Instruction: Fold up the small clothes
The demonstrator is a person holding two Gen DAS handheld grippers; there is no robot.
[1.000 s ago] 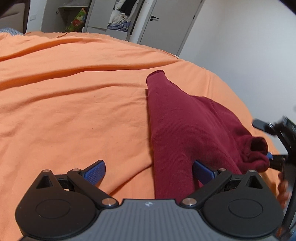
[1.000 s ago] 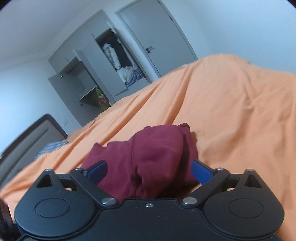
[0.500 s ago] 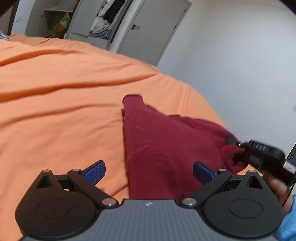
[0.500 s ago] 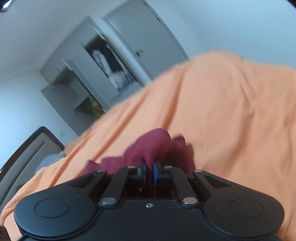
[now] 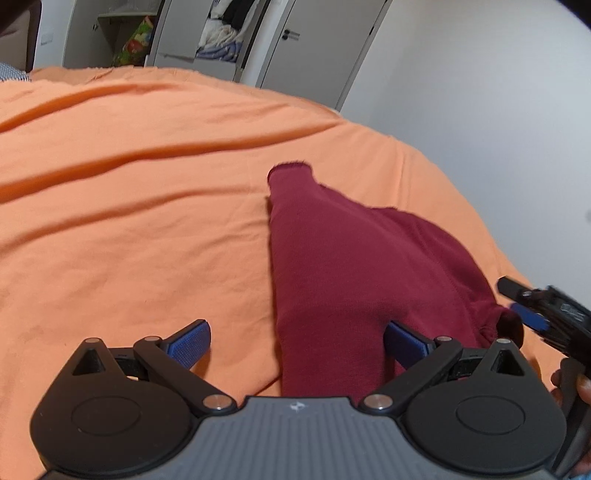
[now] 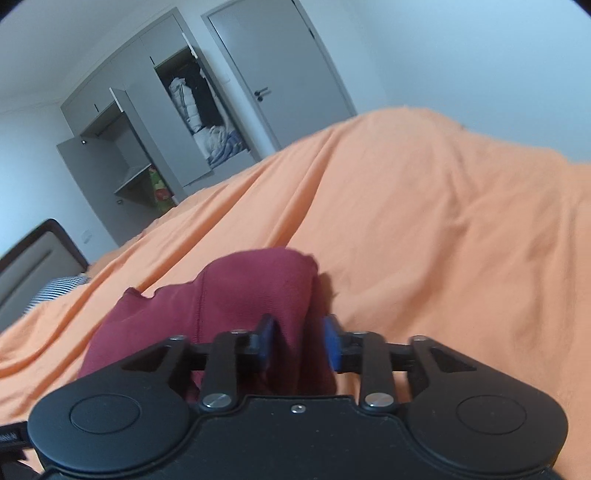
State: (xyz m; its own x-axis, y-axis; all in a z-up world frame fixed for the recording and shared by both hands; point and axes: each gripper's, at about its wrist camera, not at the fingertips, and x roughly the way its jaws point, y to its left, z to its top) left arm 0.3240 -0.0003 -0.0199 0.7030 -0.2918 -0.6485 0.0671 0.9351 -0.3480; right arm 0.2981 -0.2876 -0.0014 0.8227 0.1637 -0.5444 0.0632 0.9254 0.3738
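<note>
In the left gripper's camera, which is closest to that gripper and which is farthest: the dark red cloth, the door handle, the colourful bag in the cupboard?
1. Dark red cloth, on the orange bed between the left gripper's fingers.
2 and 3. Colourful bag, far left, and door handle, far middle: too close to call.

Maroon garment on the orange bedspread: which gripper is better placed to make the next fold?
Probably the right gripper: its fingers, which have just been opening, straddle the maroon garment's bunched end. The left gripper is wide open, one finger over bare orange bedspread.

Garment [image 5: 354, 266] on bedspread [image 5: 140, 206], wardrobe [image 6: 177, 122] behind (door [image 6: 280, 70] right of it)
</note>
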